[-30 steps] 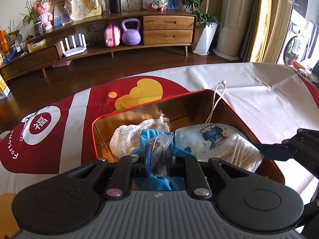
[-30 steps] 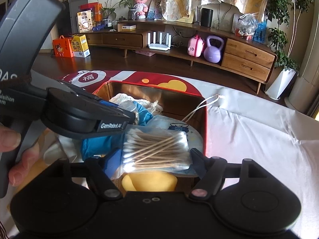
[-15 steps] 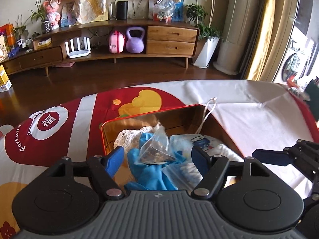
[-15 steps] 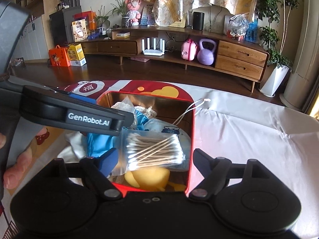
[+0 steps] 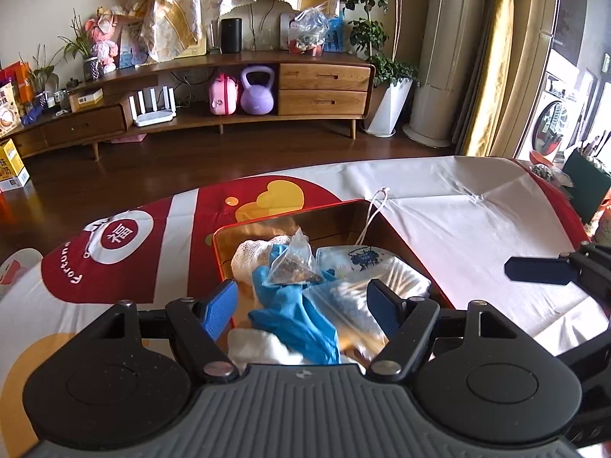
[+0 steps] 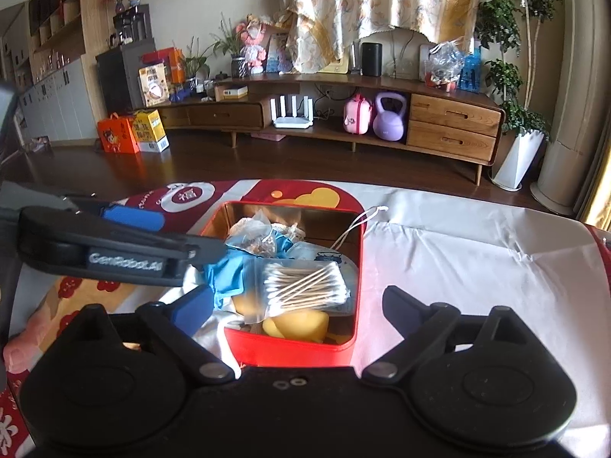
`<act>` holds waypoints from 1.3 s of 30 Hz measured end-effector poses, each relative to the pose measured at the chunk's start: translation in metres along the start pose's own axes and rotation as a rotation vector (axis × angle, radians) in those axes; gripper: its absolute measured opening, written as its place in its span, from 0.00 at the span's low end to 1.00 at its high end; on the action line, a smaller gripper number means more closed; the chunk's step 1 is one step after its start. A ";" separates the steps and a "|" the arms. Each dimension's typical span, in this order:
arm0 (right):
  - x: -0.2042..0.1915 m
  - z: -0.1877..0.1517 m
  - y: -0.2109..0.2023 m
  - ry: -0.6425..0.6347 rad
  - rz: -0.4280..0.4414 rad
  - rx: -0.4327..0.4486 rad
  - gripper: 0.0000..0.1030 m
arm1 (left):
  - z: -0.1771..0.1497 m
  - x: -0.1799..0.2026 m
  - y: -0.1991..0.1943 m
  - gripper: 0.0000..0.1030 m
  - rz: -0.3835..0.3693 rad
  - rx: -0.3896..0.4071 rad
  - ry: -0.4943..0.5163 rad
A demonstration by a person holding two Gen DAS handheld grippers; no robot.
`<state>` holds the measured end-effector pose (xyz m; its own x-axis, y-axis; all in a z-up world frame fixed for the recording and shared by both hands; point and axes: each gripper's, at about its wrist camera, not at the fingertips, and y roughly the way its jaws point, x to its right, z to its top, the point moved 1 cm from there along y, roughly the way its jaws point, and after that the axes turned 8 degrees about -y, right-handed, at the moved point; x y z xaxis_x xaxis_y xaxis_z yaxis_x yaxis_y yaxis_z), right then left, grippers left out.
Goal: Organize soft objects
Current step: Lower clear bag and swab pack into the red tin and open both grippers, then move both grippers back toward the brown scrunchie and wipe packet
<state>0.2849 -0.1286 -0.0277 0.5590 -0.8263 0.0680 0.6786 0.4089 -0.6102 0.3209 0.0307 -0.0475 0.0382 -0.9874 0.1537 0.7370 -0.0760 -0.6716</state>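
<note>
A red tin (image 5: 267,223) stands open on the table, filled with soft things. A small clear bag of brown bits (image 5: 292,265) lies on a blue glove (image 5: 294,316), beside white mesh (image 5: 250,257) and a printed face mask (image 5: 355,257). My left gripper (image 5: 301,309) hovers open above the glove, holding nothing. In the right wrist view a bag of cotton swabs (image 6: 305,286) rests in the tin (image 6: 290,351) over a yellow item (image 6: 301,324). My right gripper (image 6: 294,305) is above it, jaws opening, pads off the bag. The left gripper's fingers (image 6: 130,218) reach in from the left.
A white crumpled cloth (image 5: 259,347) lies against the tin's near left side. White tablecloth (image 5: 458,229) spreads right of the tin, red print (image 5: 126,267) to its left. One finger (image 5: 538,269) of the right gripper juts in at the right. The table's far edge drops to wooden floor.
My left gripper let go of the small clear bag and pulled up and back. My right gripper released the cotton swab bag into the tin, widened and rose away.
</note>
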 end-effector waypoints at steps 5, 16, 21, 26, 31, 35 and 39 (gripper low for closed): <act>-0.002 -0.002 -0.022 0.026 0.003 0.024 0.95 | -0.006 -0.001 -0.026 0.72 0.001 0.017 0.006; -0.016 -0.018 -0.063 0.033 0.026 0.041 0.99 | -0.030 -0.002 -0.078 0.78 -0.017 0.033 -0.004; -0.025 -0.026 -0.077 0.021 0.038 0.046 0.99 | -0.046 -0.003 -0.098 0.81 -0.030 0.027 -0.005; -0.035 -0.035 -0.088 0.008 0.049 0.055 0.99 | -0.063 -0.009 -0.116 0.83 -0.054 0.016 -0.026; -0.041 -0.044 -0.092 0.016 0.069 0.052 0.99 | -0.083 -0.018 -0.131 0.84 -0.092 0.004 -0.063; -0.047 -0.052 -0.090 0.021 0.081 0.037 0.99 | -0.095 -0.026 -0.139 0.96 -0.101 -0.010 -0.082; -0.052 -0.061 -0.085 0.029 0.092 0.018 0.99 | -0.110 -0.034 -0.144 0.99 -0.107 -0.014 -0.099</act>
<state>0.1691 -0.1439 -0.0271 0.6056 -0.7957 -0.0101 0.6339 0.4900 -0.5983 0.1390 0.0597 -0.0354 0.0272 -0.9550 0.2954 0.7312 -0.1825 -0.6573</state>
